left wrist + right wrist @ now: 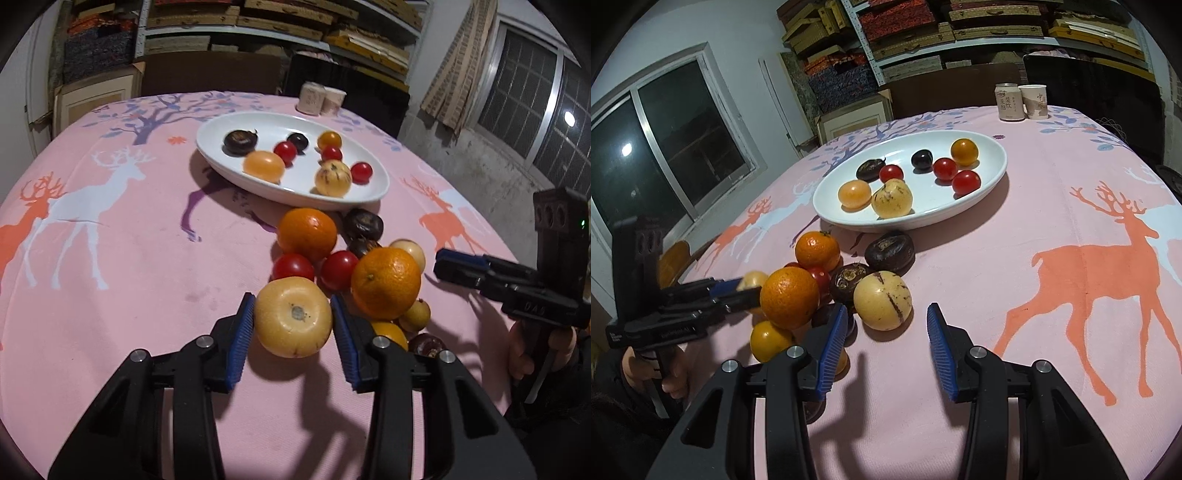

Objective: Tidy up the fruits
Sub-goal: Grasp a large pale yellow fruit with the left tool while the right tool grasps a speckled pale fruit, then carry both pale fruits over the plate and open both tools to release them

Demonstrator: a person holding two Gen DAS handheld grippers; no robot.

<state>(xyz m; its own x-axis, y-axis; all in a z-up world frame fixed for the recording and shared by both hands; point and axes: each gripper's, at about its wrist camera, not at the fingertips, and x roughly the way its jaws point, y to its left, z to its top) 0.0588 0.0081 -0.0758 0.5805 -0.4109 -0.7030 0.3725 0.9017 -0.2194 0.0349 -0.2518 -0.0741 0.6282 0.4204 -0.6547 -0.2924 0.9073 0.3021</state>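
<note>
In the white dish (995, 168), small fruits (966, 181).

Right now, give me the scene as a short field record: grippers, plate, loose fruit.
left gripper: jaws either side of a pale yellow fruit, pads at its flanks, grip looks made
right gripper: jaws apart, nothing between them, over bare tablecloth
plate: white oval, holds eight small fruits
loose pile: two oranges, cherry tomatoes, dark round fruits, other yellow ones, all on the cloth beside the plate
background: can and paper cup at the far edge
</note>
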